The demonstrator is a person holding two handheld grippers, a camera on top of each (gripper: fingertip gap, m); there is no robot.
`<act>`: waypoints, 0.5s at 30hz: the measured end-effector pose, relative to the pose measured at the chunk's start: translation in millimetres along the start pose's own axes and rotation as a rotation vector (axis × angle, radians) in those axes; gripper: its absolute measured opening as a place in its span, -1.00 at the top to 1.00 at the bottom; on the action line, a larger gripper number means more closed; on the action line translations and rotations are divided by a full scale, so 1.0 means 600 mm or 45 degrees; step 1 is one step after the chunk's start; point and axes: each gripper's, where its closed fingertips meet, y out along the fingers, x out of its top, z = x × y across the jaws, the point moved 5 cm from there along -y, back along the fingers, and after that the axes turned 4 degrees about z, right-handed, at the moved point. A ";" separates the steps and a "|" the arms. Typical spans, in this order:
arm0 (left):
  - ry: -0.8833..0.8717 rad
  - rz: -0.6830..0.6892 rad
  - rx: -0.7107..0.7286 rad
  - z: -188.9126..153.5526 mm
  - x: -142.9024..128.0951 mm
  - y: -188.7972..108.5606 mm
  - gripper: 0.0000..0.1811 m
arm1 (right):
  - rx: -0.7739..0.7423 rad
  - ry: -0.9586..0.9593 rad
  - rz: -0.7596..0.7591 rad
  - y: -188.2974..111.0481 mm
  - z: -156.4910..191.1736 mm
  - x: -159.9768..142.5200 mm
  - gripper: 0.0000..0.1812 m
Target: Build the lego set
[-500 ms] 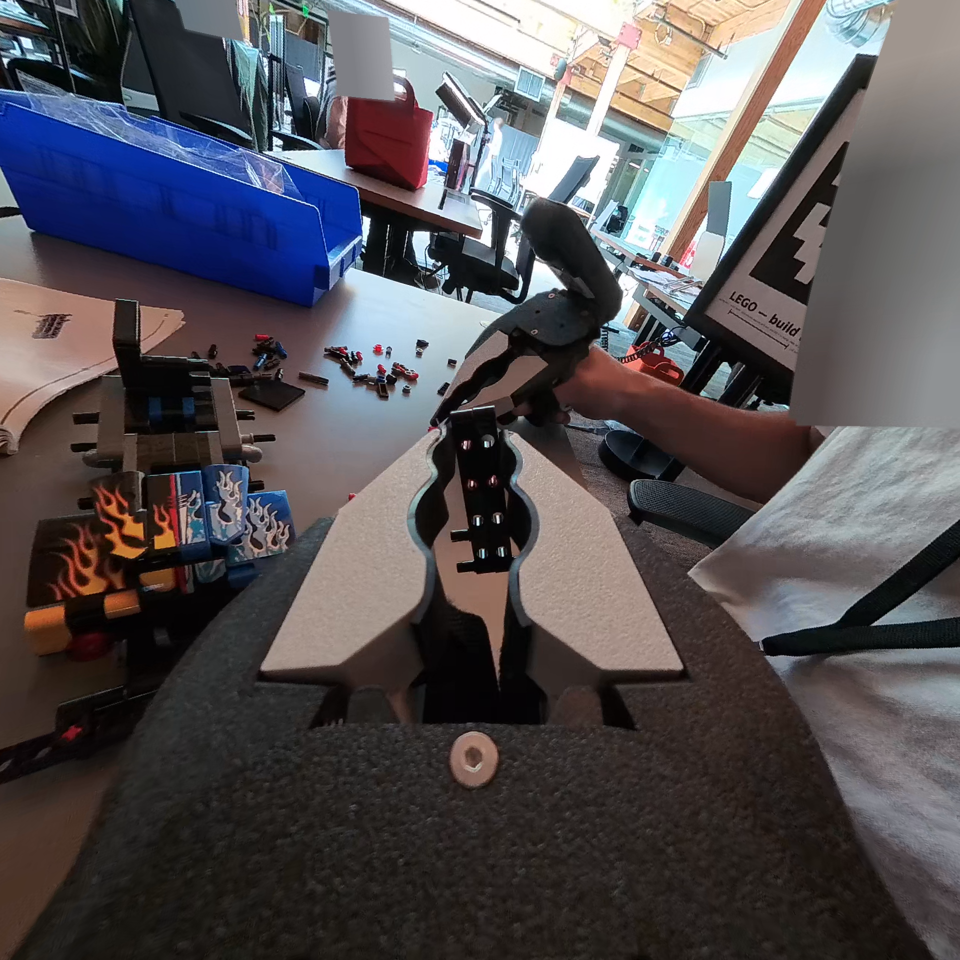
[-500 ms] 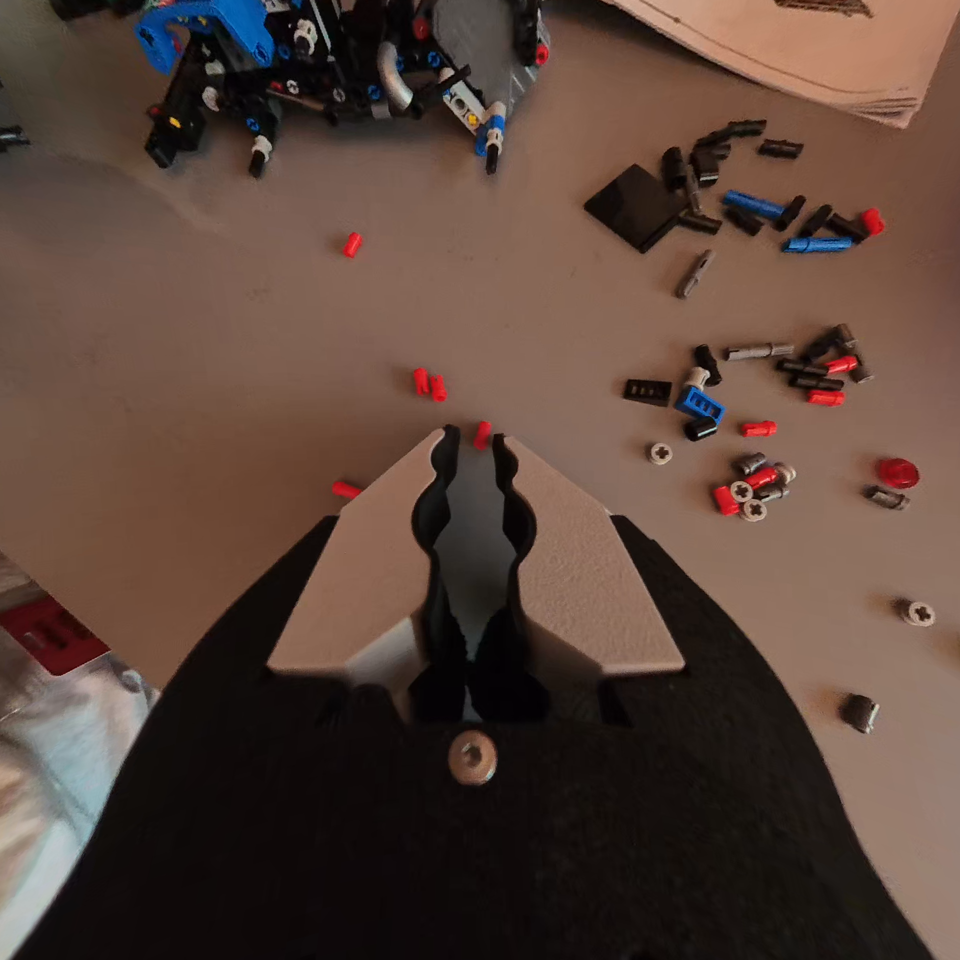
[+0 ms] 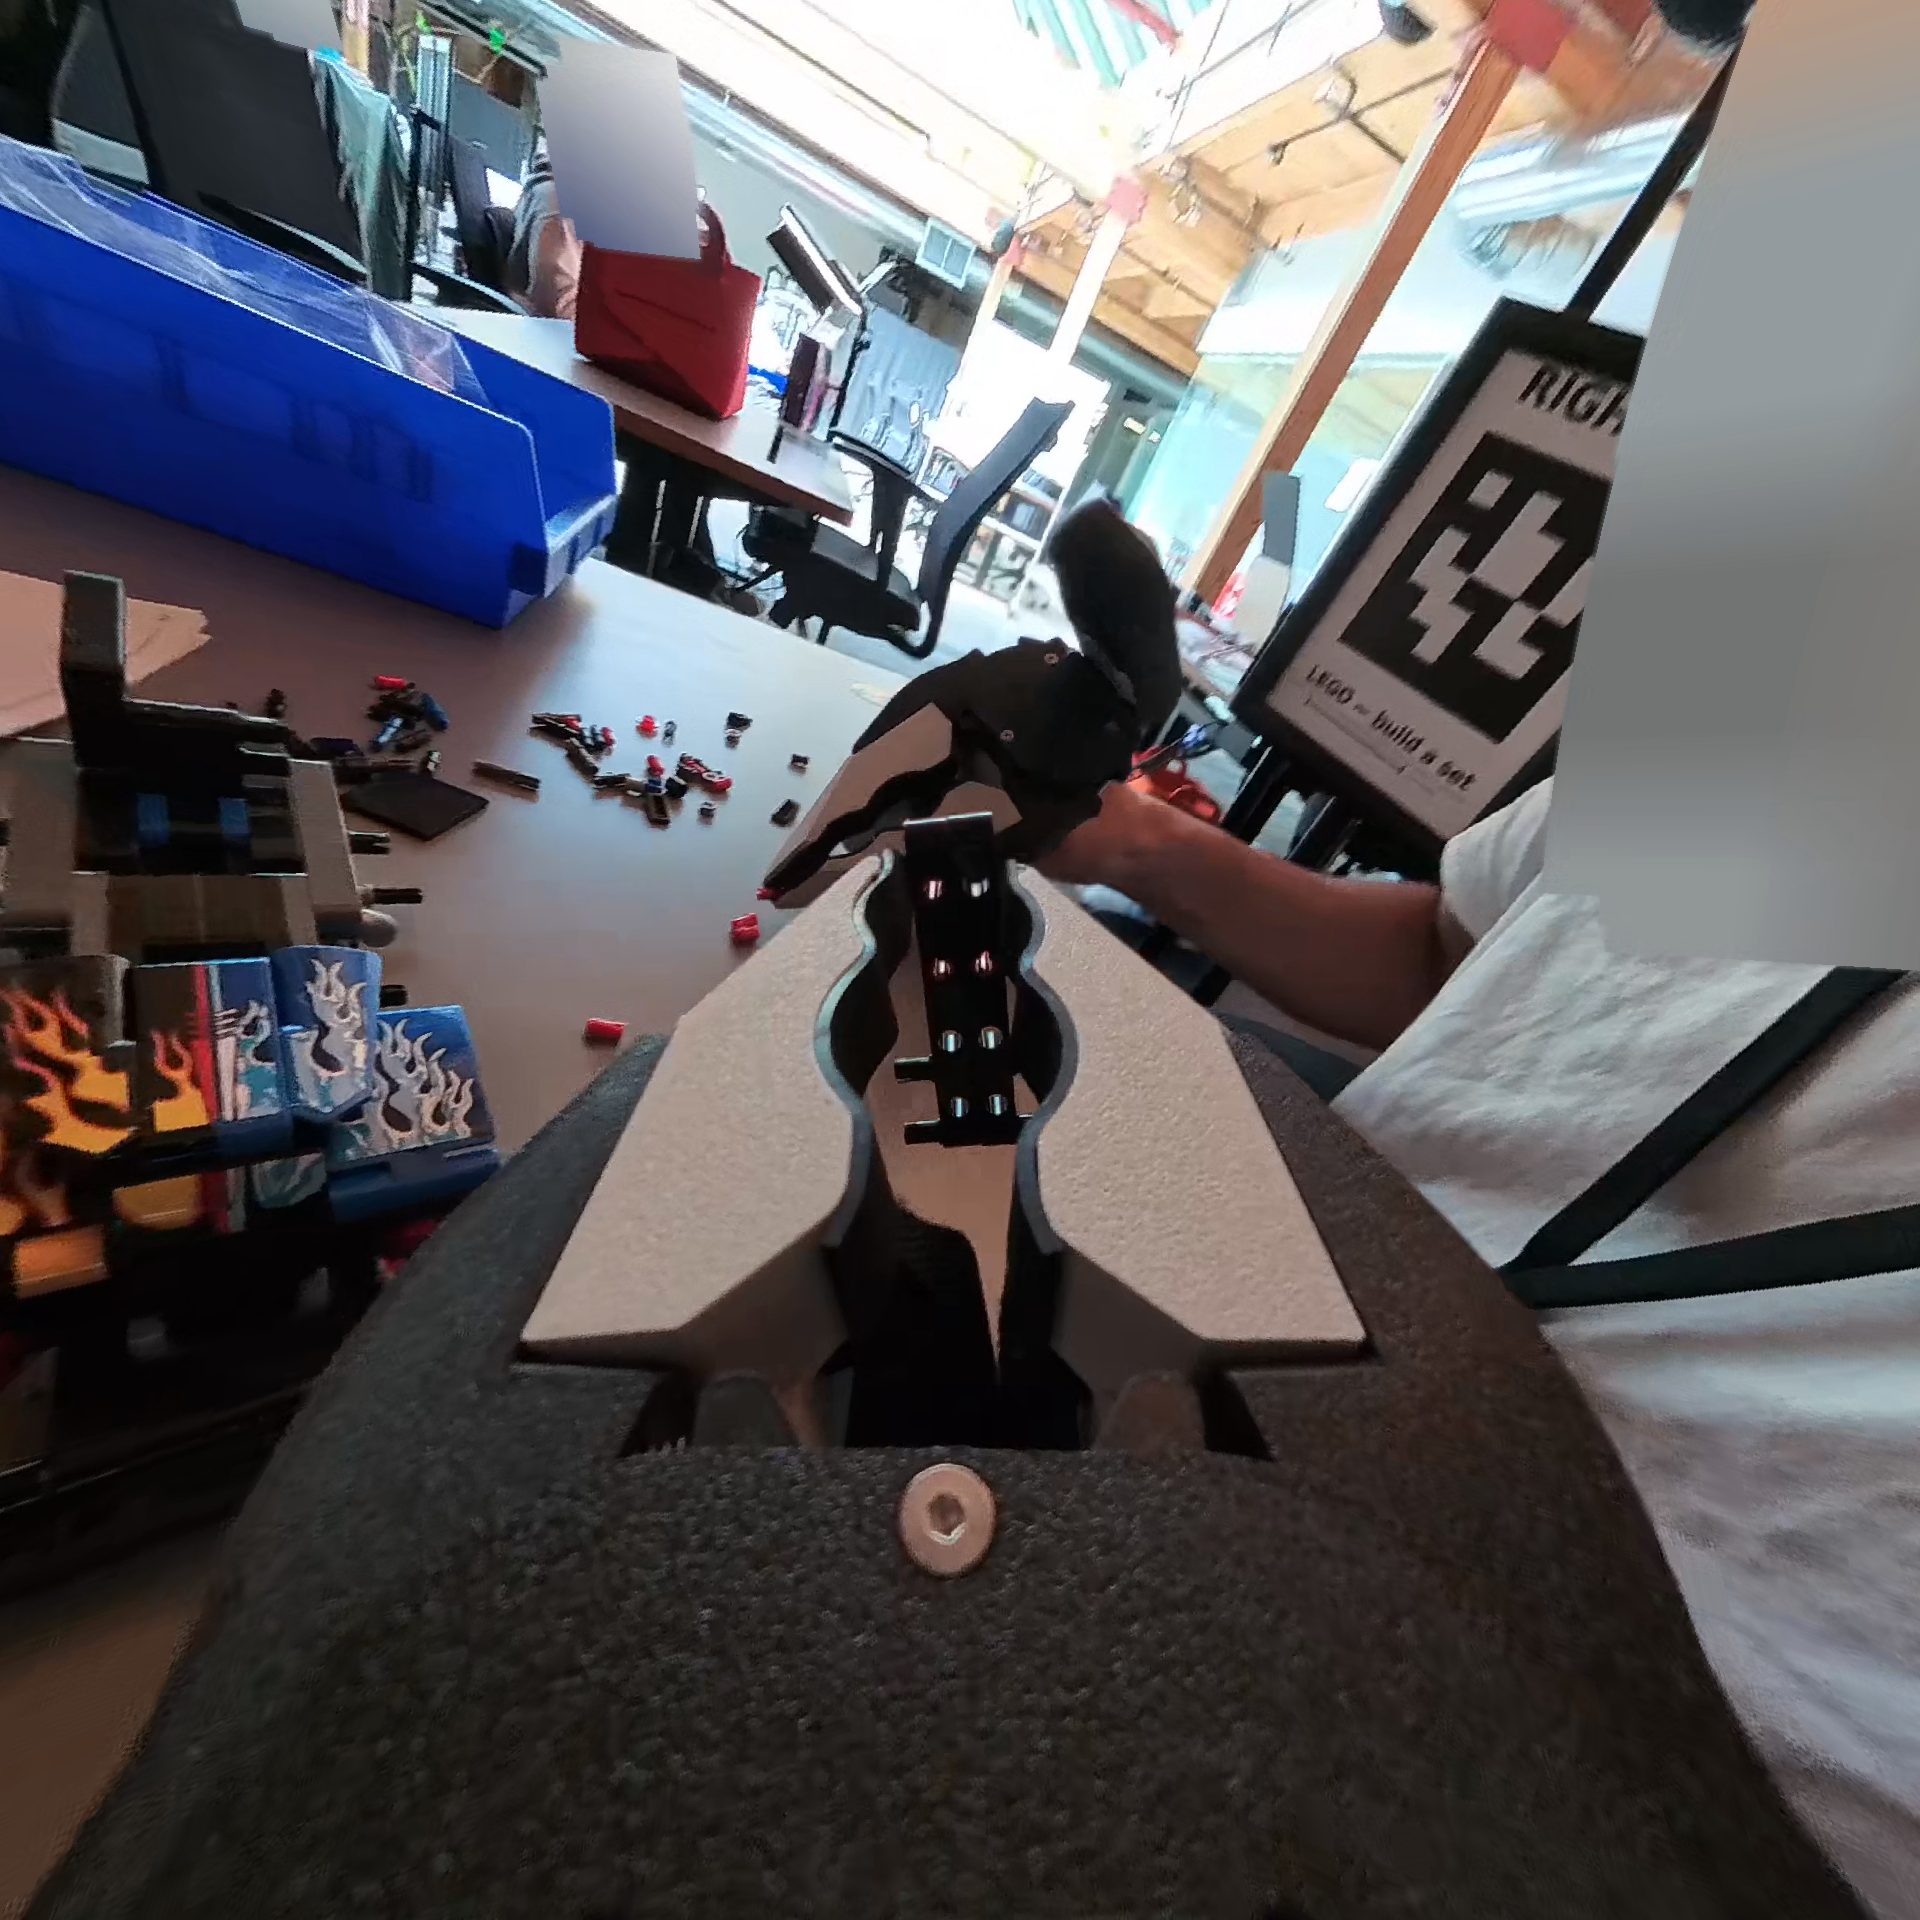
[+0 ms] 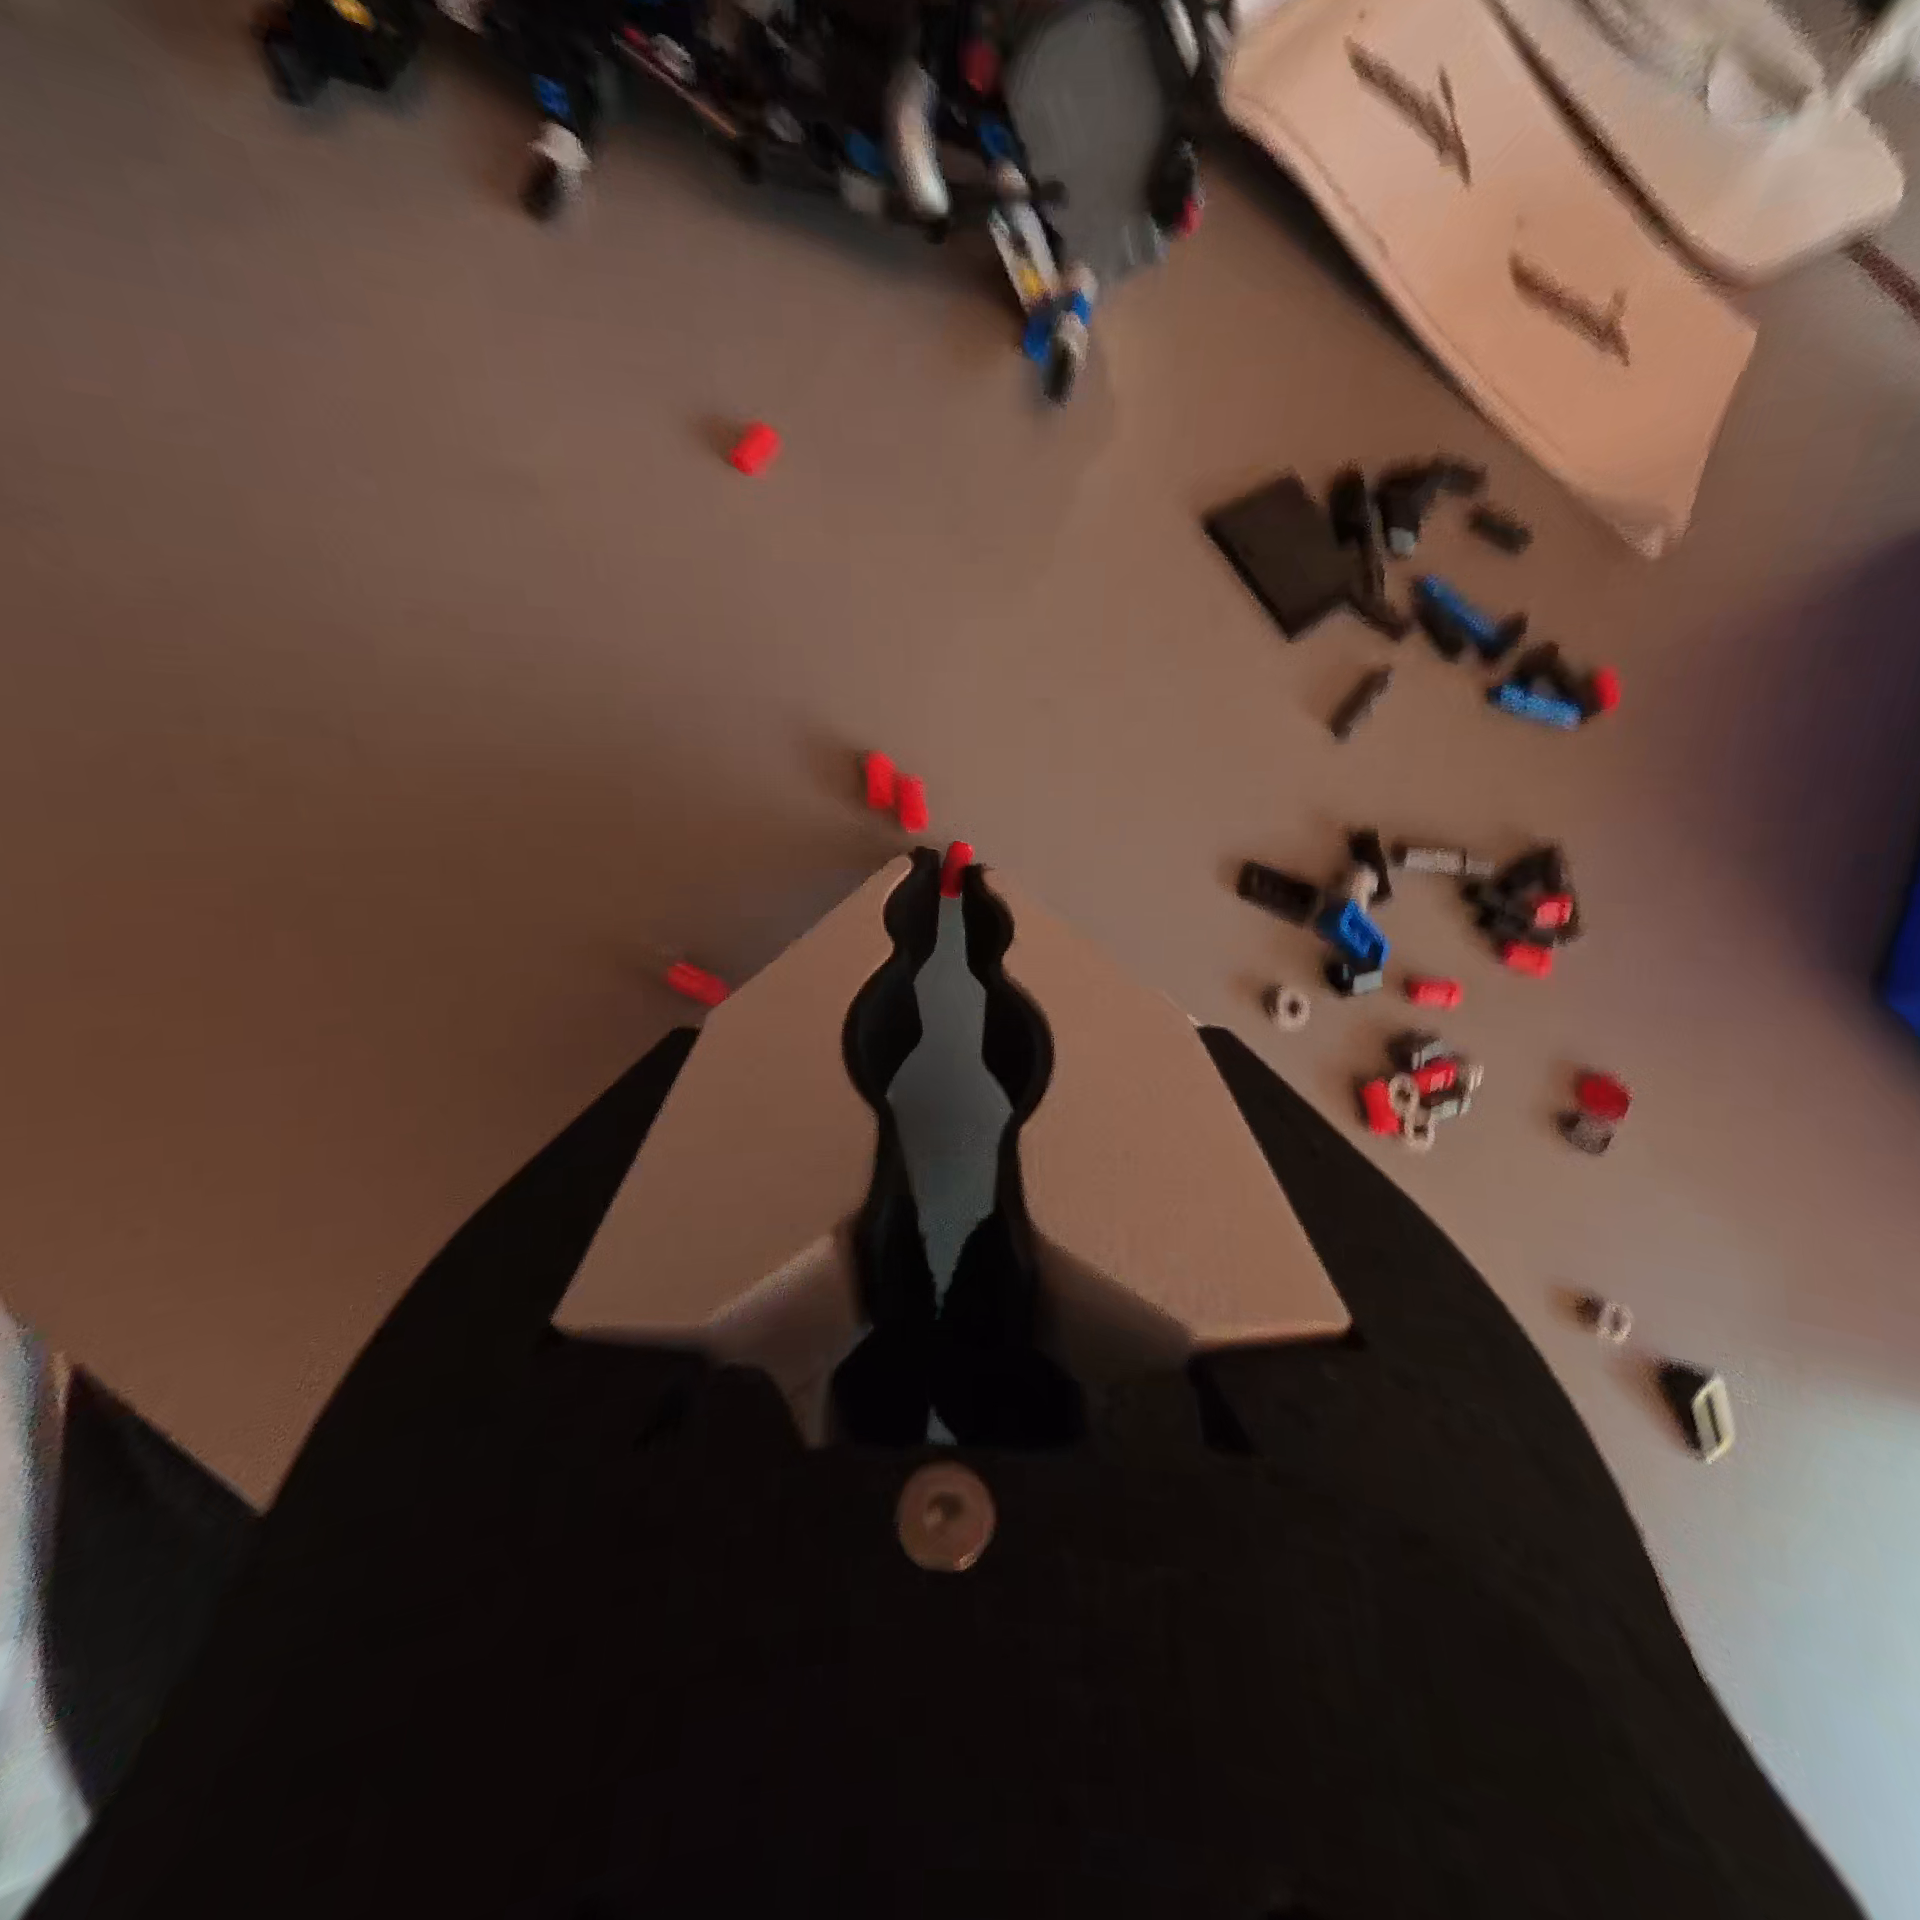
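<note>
My left gripper (image 3: 954, 883) is shut on a black lego beam with rows of holes (image 3: 964, 997) and holds it upright above the table. My right gripper (image 4: 951, 871) is shut on a small red pin (image 4: 954, 864) at its tips, just above the table. It also shows in the left wrist view (image 3: 795, 881), just beyond the beam, tips down. More red pins (image 4: 894, 790) lie just ahead of it. The partly built model with flame panels (image 3: 229, 1049) stands at the left; it is blurred in the right wrist view (image 4: 935, 114).
Loose black, blue and red pieces (image 4: 1434, 935) lie scattered right of my right gripper, with a flat black tile (image 4: 1288, 551). An instruction booklet (image 4: 1507, 260) lies at the far right. A blue bin (image 3: 312, 436) stands at the table's back. A person's arm (image 3: 1247, 914) holds the right gripper. The gap from one gripper's tips to the other's is roughly 20 centimeters.
My right gripper has shut on the red pin that lay at its tips, and its view has gone blurred with motion. My left gripper still holds the black beam.
</note>
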 end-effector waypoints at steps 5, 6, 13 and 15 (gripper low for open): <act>-0.151 -0.062 -0.187 -0.009 0.004 -0.001 0.85 | 0.331 -0.160 -0.462 -0.073 0.085 0.151 0.96; -0.167 -0.070 -0.219 -0.011 0.004 0.000 0.85 | 0.442 -0.165 -0.491 -0.082 0.104 0.174 0.96; -0.131 -0.004 -0.268 -0.024 -0.007 0.009 0.85 | 0.599 -0.251 -0.489 -0.087 0.139 0.224 0.96; -0.129 0.016 -0.272 -0.025 -0.009 0.011 0.85 | 0.610 -0.286 -0.475 -0.092 0.143 0.224 0.96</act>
